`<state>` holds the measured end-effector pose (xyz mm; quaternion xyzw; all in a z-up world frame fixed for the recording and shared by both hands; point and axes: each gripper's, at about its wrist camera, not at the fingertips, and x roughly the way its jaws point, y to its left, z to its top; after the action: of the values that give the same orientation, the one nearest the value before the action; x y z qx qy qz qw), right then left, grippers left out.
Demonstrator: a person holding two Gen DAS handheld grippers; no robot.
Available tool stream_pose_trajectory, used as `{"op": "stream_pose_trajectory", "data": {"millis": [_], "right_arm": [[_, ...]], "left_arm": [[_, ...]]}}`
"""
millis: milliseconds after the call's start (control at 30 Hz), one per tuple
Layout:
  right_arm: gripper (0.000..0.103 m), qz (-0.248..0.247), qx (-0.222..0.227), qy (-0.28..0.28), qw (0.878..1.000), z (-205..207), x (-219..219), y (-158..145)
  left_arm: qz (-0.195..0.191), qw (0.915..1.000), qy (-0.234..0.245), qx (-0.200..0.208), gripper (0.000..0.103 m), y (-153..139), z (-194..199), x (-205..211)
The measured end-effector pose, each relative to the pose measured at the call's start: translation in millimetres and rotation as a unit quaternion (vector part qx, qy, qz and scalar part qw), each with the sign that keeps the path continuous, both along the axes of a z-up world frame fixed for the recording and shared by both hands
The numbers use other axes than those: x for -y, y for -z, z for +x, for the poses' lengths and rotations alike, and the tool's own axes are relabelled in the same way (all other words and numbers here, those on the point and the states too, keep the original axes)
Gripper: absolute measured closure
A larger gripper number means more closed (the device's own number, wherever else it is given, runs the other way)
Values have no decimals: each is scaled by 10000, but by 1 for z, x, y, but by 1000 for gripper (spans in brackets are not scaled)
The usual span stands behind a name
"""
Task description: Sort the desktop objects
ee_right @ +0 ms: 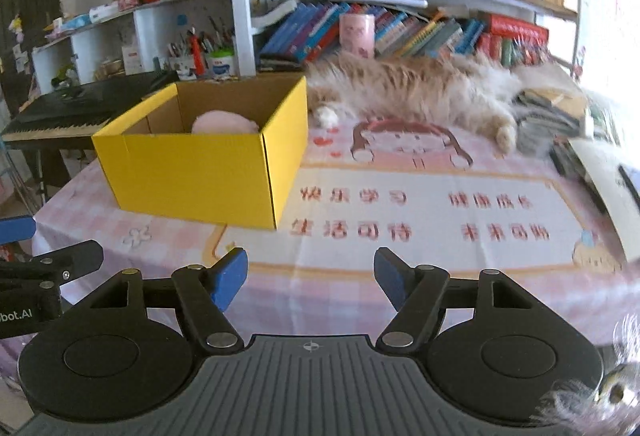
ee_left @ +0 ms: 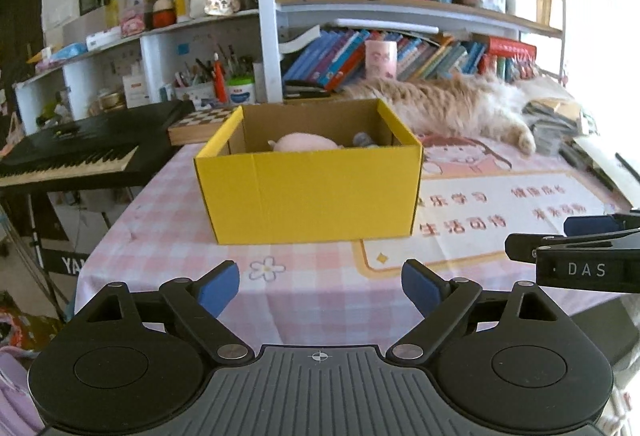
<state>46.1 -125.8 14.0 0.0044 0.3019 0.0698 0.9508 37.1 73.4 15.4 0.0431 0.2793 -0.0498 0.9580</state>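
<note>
Both tongs, left (ee_left: 320,288) and right (ee_right: 310,278), gape wide and empty above the bench (ee_right: 400,276). The yellow box (ee_left: 312,191) sits ahead, a pink toy (ee_left: 304,143) inside.

Left tool (ee_left: 320,288), right tool (ee_right: 310,278): black linkage arms, blue pads, silver rivets, ribbed grey base.

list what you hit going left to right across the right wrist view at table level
keyboard → yellow box → cat → stack of books
</note>
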Motion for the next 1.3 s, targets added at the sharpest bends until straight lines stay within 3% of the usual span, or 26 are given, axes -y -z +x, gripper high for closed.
{"op": "stream_pose_trajectory", "data": {"millis": [267, 667, 900, 1300], "right_arm": [[29, -164, -23, -120, 9998, -10, -7, 6], [19, -127, -139, -36, 9998, -19, -2, 8], [16, -119, -236, 105, 9996, -21, -1, 10], [10, -174, -311, 92, 9993, -20, -5, 13]], "left_arm": [[34, 9994, -120, -329, 11, 10, 1, 1], [180, 9994, 94, -287, 10, 11, -2, 10], [200, 9995, 119, -218, 4, 8, -6, 10], [233, 9989, 112, -393, 0, 12, -4, 8]]}}
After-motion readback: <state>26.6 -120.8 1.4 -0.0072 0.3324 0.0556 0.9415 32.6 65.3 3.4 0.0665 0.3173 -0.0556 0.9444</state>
